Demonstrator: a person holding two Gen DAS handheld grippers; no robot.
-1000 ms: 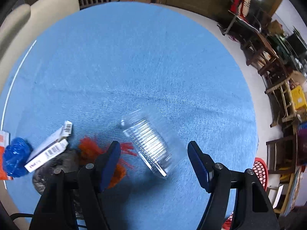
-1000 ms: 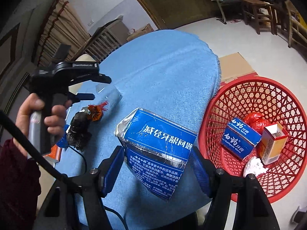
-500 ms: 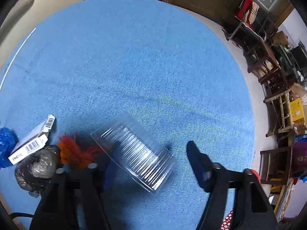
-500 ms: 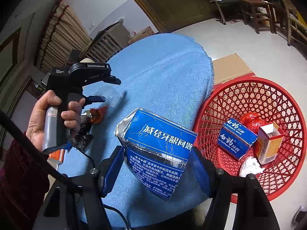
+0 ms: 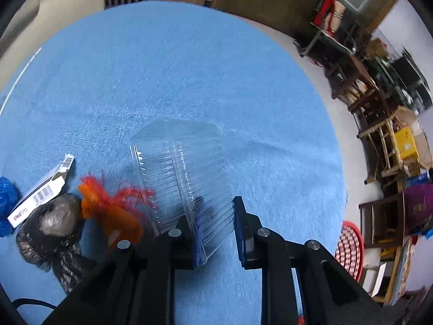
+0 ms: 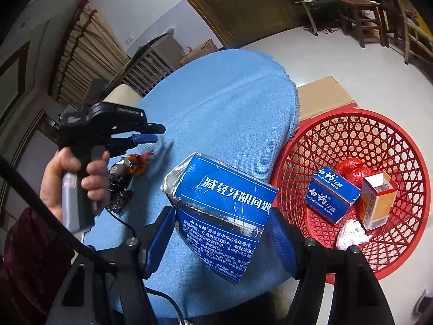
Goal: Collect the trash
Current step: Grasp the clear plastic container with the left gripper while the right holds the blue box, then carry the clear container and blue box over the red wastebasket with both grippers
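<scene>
Both jaws hold trash over the blue-covered desk.
The left gripper is clamped tight on a clear ribbed plastic container, which juts forward from between its jaws. The right gripper grips a crumpled blue toothpaste box between half-open jaws, with the red basket to their right.

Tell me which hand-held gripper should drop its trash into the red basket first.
Right. The right hand-held gripper holds the blue carton right beside the red basket; the left hand-held gripper, holding the clear container, sits farther off.
</scene>
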